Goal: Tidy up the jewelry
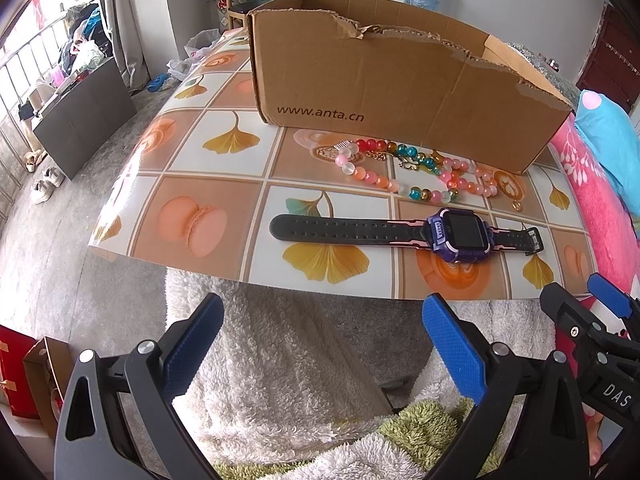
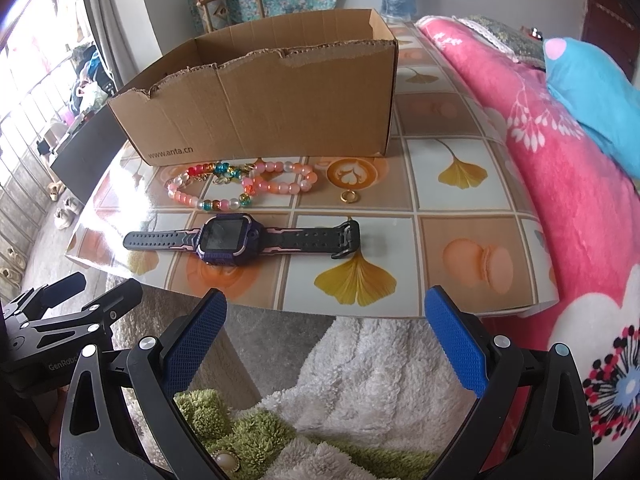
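Observation:
A purple smartwatch (image 1: 456,236) with a black strap lies flat near the table's front edge; it also shows in the right wrist view (image 2: 226,238). Behind it lie bead bracelets (image 1: 420,176) in pink, red and teal (image 2: 244,184), and a small gold ring (image 2: 350,197) to their right (image 1: 517,205). An open cardboard box (image 1: 384,76) stands behind them (image 2: 260,112). My left gripper (image 1: 322,348) is open and empty, below the table edge. My right gripper (image 2: 326,344) is open and empty, also short of the table.
The tiled tablecloth (image 2: 460,208) covers the table. A pink flowered blanket (image 2: 560,184) and a blue pillow (image 2: 592,92) lie at the right. White and green fluffy fabric (image 1: 288,384) sits under the grippers. A chair (image 2: 232,4) stands behind the box.

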`<state>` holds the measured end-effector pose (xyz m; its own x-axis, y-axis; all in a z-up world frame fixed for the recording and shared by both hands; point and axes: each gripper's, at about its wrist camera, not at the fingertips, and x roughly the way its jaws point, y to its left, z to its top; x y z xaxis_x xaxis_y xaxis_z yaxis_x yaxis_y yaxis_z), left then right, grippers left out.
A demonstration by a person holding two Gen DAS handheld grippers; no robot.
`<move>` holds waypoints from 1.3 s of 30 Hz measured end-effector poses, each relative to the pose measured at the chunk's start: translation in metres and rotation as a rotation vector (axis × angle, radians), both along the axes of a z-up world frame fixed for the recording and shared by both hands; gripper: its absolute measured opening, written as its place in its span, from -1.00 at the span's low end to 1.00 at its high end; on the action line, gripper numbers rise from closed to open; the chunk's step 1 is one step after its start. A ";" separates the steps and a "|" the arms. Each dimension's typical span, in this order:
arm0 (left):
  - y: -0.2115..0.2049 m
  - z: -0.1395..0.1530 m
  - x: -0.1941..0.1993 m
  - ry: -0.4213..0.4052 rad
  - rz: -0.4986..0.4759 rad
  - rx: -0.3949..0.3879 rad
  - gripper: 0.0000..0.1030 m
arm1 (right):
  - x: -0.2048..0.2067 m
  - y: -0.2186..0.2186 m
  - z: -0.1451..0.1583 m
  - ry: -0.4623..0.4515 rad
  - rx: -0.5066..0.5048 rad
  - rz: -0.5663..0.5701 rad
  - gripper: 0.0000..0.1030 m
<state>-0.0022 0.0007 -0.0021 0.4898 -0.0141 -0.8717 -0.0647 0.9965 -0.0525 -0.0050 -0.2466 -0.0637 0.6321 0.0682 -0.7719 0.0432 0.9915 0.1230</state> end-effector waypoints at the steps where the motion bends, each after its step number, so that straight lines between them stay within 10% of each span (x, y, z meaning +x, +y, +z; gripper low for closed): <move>1: 0.002 -0.001 0.000 0.001 0.000 -0.005 0.90 | 0.000 0.000 0.000 -0.001 -0.001 0.001 0.85; 16: 0.020 0.007 0.013 -0.160 -0.082 -0.023 0.90 | 0.009 -0.004 0.006 -0.086 -0.044 0.060 0.84; 22: 0.030 0.018 0.017 -0.242 -0.214 -0.131 0.90 | 0.018 -0.007 0.013 -0.128 -0.047 0.225 0.76; 31: -0.001 0.008 0.028 -0.223 -0.422 -0.012 0.90 | 0.040 0.010 0.009 -0.080 -0.078 0.561 0.40; 39: -0.012 -0.011 0.047 -0.121 -0.660 0.064 0.28 | 0.064 0.023 -0.002 -0.005 -0.145 0.784 0.05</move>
<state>0.0443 -0.0114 -0.0131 0.4907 -0.2939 -0.8203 0.5614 0.8266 0.0397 0.0587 -0.2240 -0.0656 0.4445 0.3938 -0.8046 -0.6738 0.7389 -0.0106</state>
